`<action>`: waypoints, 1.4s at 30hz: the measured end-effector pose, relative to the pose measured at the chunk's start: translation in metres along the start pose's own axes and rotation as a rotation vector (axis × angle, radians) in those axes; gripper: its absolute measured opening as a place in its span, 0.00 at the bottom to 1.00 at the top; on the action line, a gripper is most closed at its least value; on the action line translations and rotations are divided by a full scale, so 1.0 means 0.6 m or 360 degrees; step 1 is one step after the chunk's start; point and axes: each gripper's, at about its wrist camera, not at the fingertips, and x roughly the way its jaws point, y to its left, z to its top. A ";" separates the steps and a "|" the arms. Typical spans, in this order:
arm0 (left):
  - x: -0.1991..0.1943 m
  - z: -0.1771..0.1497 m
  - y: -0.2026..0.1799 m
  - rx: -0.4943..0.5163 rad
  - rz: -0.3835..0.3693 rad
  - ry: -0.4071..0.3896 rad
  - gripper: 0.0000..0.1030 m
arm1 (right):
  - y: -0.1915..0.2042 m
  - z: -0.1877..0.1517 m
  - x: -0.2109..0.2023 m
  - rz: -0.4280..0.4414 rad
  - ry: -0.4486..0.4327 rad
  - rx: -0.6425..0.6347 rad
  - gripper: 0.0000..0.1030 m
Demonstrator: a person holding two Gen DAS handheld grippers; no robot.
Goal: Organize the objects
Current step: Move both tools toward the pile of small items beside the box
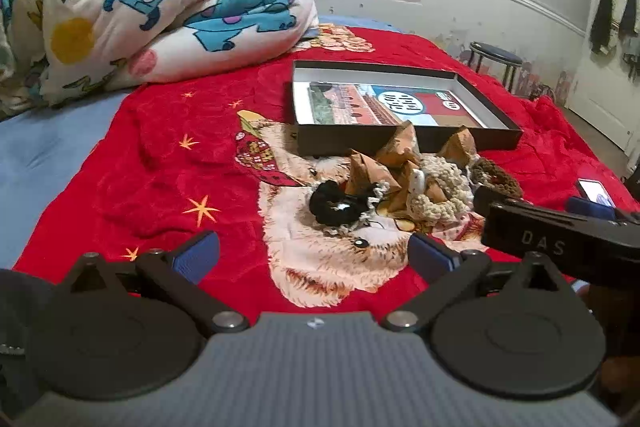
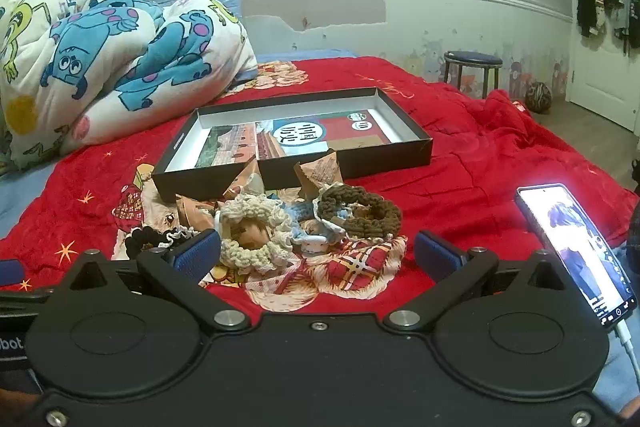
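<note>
Nothing is picked up yet; I judge this the opening step, both tools poised in front of the heap. Low in the frame, the left gripper (image 1: 314,257) has its jaws wide apart over the red blanket (image 1: 160,163), holding nothing. The right gripper (image 2: 318,253) is likewise spread and empty, its blue pads flanking the cream crocheted scrunchie (image 2: 250,227). Just beyond, mid-frame, lie the brown crocheted scrunchie (image 2: 362,209), a black scrunchie (image 1: 336,205) and folded brown paper packets (image 1: 394,147), all jumbled together and touching. Behind them sits the open shallow box (image 2: 400,147) with a printed card inside. The next move probably calls for closing on one scrunchie alone and lifting it clear toward the box. A lit phone (image 2: 580,247) lies at right.
</note>
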 end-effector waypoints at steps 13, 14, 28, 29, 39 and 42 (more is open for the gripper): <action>0.007 0.003 0.005 -0.0046 0.0019 0.0024 1.00 | 0.003 -0.007 0.011 0.0019 0.0022 -0.0017 1.00; 0.007 0.002 0.005 -0.0044 0.0019 0.0022 1.00 | 0.004 -0.006 0.010 0.0021 0.0022 -0.0011 1.00; 0.004 0.005 0.006 -0.0073 0.0068 -0.0006 1.00 | -0.016 -0.003 0.011 0.0037 0.0029 0.0127 1.00; 0.005 0.005 0.006 -0.0072 0.0068 0.0002 1.00 | -0.017 -0.004 0.011 0.0046 0.0026 0.0136 1.00; 0.012 0.012 0.005 -0.0052 0.0077 0.0011 1.00 | -0.005 -0.012 0.019 0.0058 0.0040 0.0075 1.00; 0.017 0.022 0.004 -0.0042 0.0063 0.0001 1.00 | -0.005 -0.012 0.025 0.0052 0.0053 0.0061 1.00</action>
